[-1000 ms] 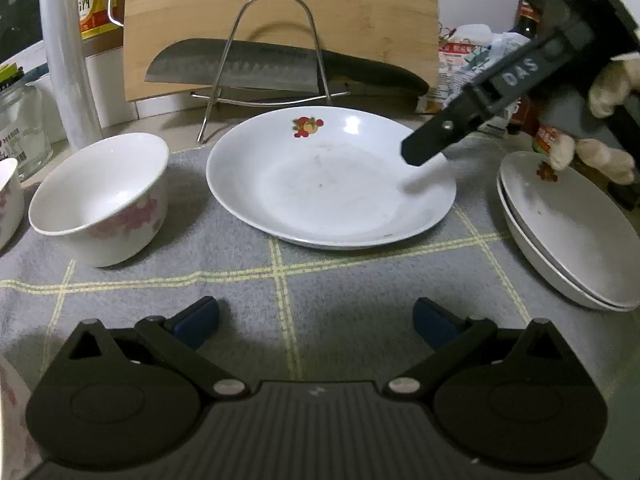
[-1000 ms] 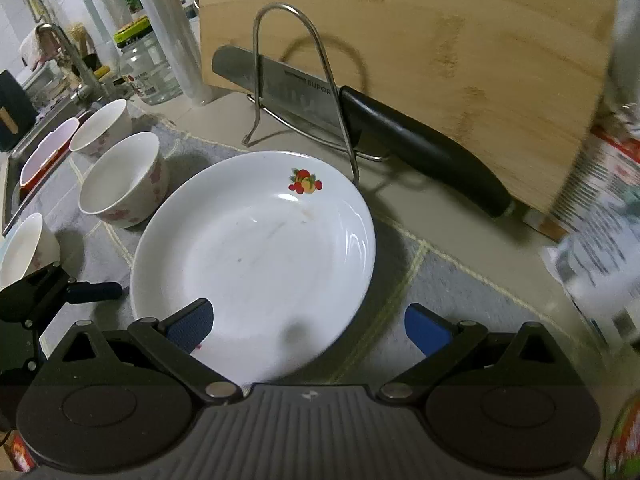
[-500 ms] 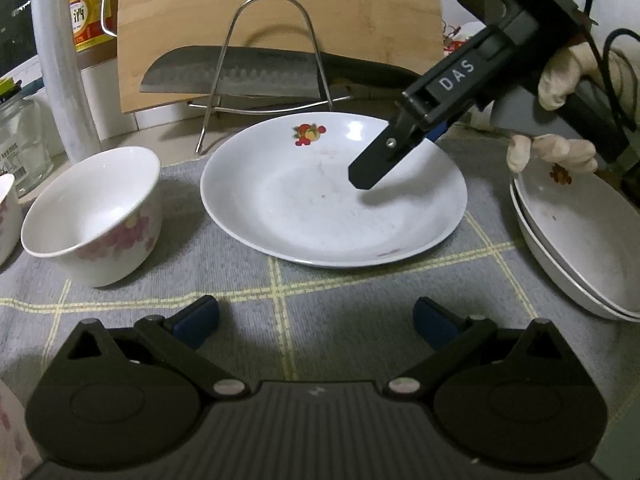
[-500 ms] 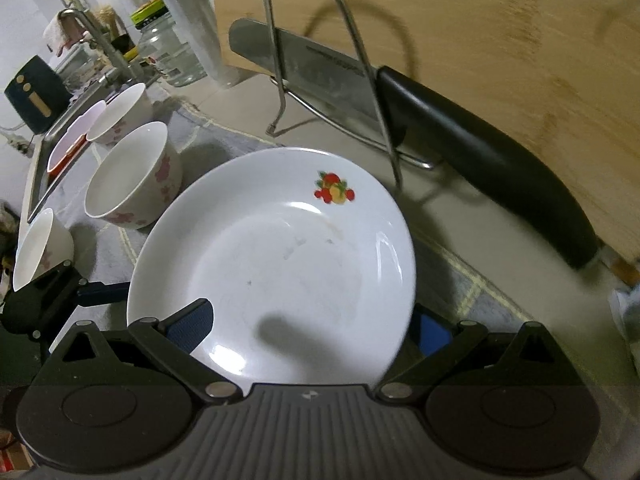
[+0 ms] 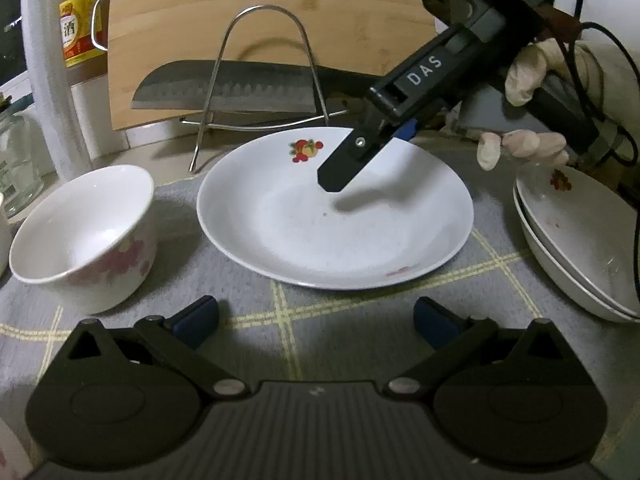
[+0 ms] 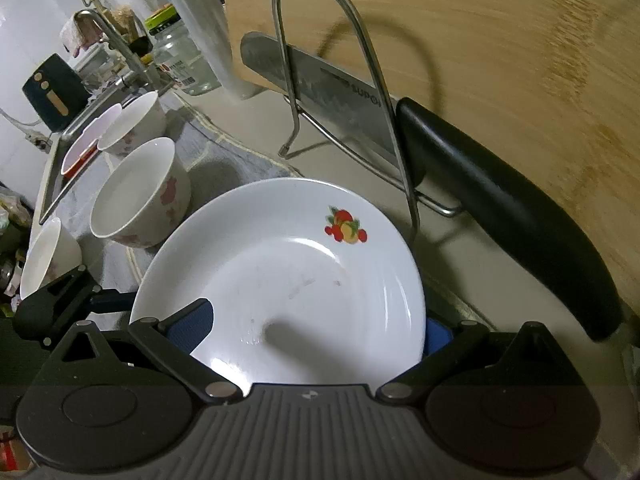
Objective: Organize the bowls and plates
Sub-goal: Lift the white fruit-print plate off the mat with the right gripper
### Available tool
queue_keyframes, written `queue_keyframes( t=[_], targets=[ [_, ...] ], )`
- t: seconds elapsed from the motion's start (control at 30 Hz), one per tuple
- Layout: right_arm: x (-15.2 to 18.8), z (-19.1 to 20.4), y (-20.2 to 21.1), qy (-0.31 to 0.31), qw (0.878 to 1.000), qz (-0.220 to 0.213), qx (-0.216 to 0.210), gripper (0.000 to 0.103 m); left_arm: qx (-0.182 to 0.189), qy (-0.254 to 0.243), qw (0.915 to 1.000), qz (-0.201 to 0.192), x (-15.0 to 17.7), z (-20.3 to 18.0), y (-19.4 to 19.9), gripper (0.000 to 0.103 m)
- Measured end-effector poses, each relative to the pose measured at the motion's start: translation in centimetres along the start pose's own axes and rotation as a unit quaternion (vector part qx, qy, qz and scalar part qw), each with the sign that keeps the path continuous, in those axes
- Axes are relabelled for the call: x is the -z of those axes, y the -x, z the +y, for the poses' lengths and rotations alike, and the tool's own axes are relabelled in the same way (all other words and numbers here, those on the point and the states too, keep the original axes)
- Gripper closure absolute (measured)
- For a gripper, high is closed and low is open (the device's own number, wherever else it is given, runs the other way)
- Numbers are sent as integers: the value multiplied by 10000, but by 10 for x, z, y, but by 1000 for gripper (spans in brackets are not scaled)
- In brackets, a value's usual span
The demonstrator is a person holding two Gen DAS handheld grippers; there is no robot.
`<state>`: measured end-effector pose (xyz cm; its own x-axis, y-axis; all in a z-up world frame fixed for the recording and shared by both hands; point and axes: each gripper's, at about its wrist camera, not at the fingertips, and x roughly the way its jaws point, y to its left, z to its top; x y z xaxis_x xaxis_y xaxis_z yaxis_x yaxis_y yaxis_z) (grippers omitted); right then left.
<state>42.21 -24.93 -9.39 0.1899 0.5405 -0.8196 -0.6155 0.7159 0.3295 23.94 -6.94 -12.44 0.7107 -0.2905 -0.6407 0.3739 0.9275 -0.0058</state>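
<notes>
The white plate [image 5: 336,216] with a fruit print lay flat on the grey checked cloth [image 5: 280,320], between a flowered bowl [image 5: 82,236] on the left and two stacked plates [image 5: 580,240] on the right. The right gripper [image 6: 316,328] straddled the plate's right rim, one blue pad over the dish, one outside, spread and not yet pinching. The left gripper [image 5: 316,320] hung released above the near cloth. Behind stood a cutting board [image 5: 280,12] and knife [image 5: 224,90].
</notes>
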Motion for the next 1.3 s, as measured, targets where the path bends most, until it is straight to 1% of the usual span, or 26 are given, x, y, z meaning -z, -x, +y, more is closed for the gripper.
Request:
queue_keyframes(
  t=[0.33,0.47,0.6,0.73,0.93,1.17,1.3],
  targets=[
    [-8,-2,-5,105,9999,-74,-105,0,199,-182,9995,-141,-3,3,-8,0],
    [-9,-1,-6,119,9998,-97,-127,0,203,-225,9994,-182,-3,1,-7,1],
    [-9,-4,-5,63,9997,-123,-212,0,157,-321,9989,-305,-3,1,-4,1],
    [-11,-4,-5,93,9997,-97,-218,0,208,-354,9988,-270,-5,3,-8,1],
    [-12,-3,-6,127,9997,-66,-217,0,310,-451,9980,-323,-7,1,-10,1],
    [-13,0,-6,115,9998,-25,-159,0,351,-492,9977,-319,-7,2,-11,1],
    [-12,2,-4,115,9997,6,-201,0,333,-517,9977,-296,-7,2,-11,1]
  ],
)
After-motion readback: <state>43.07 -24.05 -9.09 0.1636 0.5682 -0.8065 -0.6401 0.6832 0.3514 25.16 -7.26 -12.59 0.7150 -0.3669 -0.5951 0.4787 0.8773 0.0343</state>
